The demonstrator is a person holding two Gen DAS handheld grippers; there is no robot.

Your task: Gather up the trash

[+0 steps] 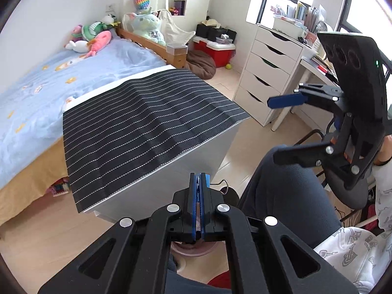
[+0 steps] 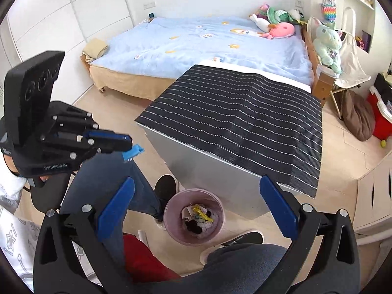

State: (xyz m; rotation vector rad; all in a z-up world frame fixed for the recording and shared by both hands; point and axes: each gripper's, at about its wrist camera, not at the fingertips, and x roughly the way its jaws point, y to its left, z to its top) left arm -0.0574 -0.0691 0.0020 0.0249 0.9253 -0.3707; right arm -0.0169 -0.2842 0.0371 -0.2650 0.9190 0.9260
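while the left tongs (image 2: 133,150) pinch a blue clip (image 2: 132,152), the right tongs (image 2: 196,208) gape above the bin (image 2: 169,216).

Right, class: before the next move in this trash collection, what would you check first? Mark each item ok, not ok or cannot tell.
1. Left hand-held gripper shut on the small blue item: ok.
2. Right hand-held gripper open, nothing between its fingers: ok.
3. Pink bin upright, mouth unobstructed: ok.
4. Blue item directly above the bin: cannot tell.
5. Striped mat shows no trash left: ok.
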